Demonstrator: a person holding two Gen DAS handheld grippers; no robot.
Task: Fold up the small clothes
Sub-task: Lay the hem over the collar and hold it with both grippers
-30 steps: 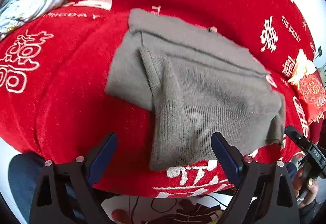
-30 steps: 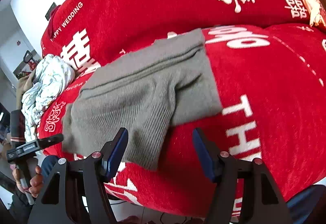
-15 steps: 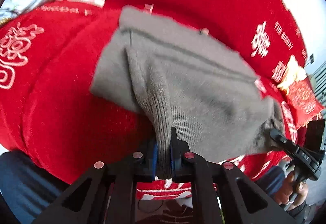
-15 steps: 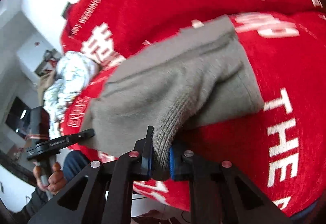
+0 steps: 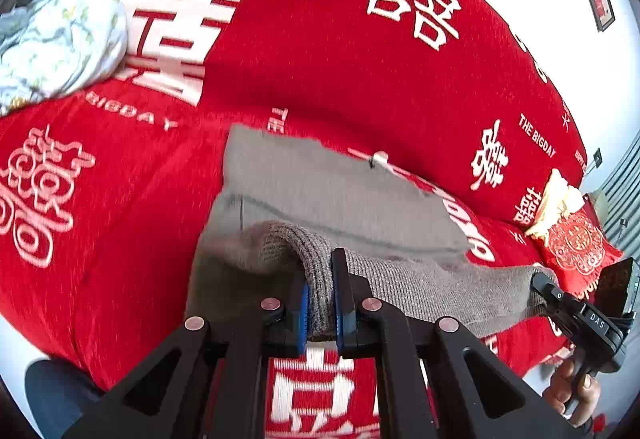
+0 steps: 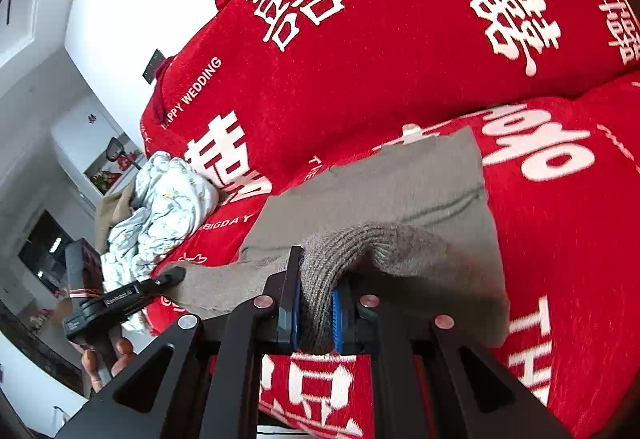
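Fingers [image 5: 304, 303] of the left gripper [image 5: 320, 305] are clamped on the ribbed hem of the grey knit garment [image 5: 340, 199], the knit bunched between the blue pads. On the right gripper [image 6: 314, 313] the fingers [image 6: 292, 303] pinch the same hem at its other corner. Between the 2 grips the hem hangs off the red bedspread [image 5: 320, 59], while the rest of the garment lies flat on it just beyond the fingertips. Off to the left of both pairs of fingers sits a crumpled pale cloth [image 6: 164, 207], well apart. By my reading the step in hand is the bottom-to-top fold. Next, both grips should travel together, forward over the flat part, keeping the hem taut and level, then lay it near the far edge before letting go.
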